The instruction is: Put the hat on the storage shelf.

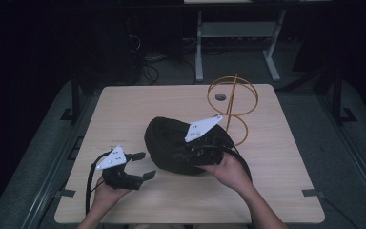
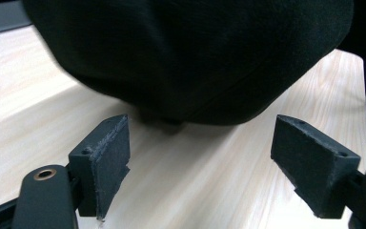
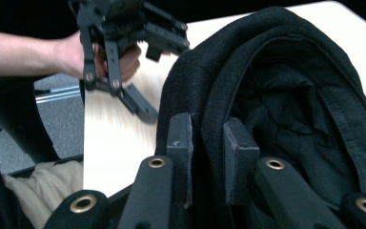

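A black fabric hat [image 1: 169, 140] lies in the middle of the light wooden table [image 1: 124, 109]. My right gripper [image 1: 193, 151] is shut on the hat's rim at its near right side. In the right gripper view the two jaws [image 3: 208, 138] pinch the rim, and the hat's dark lining [image 3: 286, 95] shows inside. My left gripper [image 1: 144, 165] stands open just left of the hat, a little apart from it. In the left gripper view the hat [image 2: 190, 52] looms ahead of the open gripper [image 2: 200, 157], with bare table between the jaws.
A gold wire stand [image 1: 232, 102] with round loops rises at the back right of the table, close behind the hat. The left hand and its gripper [image 3: 157, 76] show beyond the hat in the right gripper view. A metal desk frame [image 1: 238, 38] stands farther back on the floor.
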Demonstrator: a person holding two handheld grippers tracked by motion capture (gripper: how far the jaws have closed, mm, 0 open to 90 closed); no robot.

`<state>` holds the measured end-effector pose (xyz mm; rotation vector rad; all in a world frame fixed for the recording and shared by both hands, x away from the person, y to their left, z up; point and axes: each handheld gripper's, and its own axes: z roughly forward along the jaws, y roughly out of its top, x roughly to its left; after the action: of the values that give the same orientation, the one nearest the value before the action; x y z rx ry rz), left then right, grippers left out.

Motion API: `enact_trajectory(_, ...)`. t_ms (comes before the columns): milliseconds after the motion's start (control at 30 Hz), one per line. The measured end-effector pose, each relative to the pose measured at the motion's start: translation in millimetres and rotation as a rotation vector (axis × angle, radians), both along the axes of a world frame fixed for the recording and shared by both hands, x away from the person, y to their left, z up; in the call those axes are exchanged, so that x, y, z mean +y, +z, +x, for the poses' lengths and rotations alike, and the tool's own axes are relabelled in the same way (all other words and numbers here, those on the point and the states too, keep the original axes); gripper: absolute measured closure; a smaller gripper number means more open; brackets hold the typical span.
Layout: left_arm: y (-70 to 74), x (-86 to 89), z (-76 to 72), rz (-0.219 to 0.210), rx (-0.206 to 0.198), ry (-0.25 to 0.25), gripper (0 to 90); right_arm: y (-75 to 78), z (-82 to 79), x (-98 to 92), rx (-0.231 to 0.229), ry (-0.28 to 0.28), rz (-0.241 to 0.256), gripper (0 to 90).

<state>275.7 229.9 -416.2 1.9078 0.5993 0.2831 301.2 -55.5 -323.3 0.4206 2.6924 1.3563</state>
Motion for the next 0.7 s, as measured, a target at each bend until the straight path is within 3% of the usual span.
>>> enact_trajectory(167,6.7,-9.8,4.1,-0.029,-0.028,0.009,20.3,8.9,1.8,1.0,-0.009,-0.003,0.01,75.8)
enact_trajectory(267,10.2,-18.9,7.2,-0.054,-0.033,0.006,20.3,14.7,2.8,1.1,-0.002,0.006,0.047,75.8)
enact_trajectory(367,13.6,-26.4,9.4,-0.055,-0.063,0.027,19.9,19.8,1.7,2.6,-0.004,0.014,0.052,75.9)
enact_trajectory(433,14.8,-29.8,11.6,-0.066,-0.062,0.042,21.2,21.7,0.5,3.4,-0.006,0.015,0.053,76.0)
enact_trajectory(533,15.4,-32.0,15.3,-0.086,-0.036,0.028,47.2,23.4,-0.6,2.3,-0.004,0.018,0.058,76.3)
enact_trajectory(567,15.4,-32.3,15.9,-0.091,-0.037,0.017,47.2,23.4,-0.6,2.3,-0.004,0.018,0.058,76.3)
enact_trajectory(700,17.1,-36.7,15.6,-0.079,-0.072,-0.007,71.1,21.4,-1.3,0.2,-0.001,0.017,0.059,76.2)
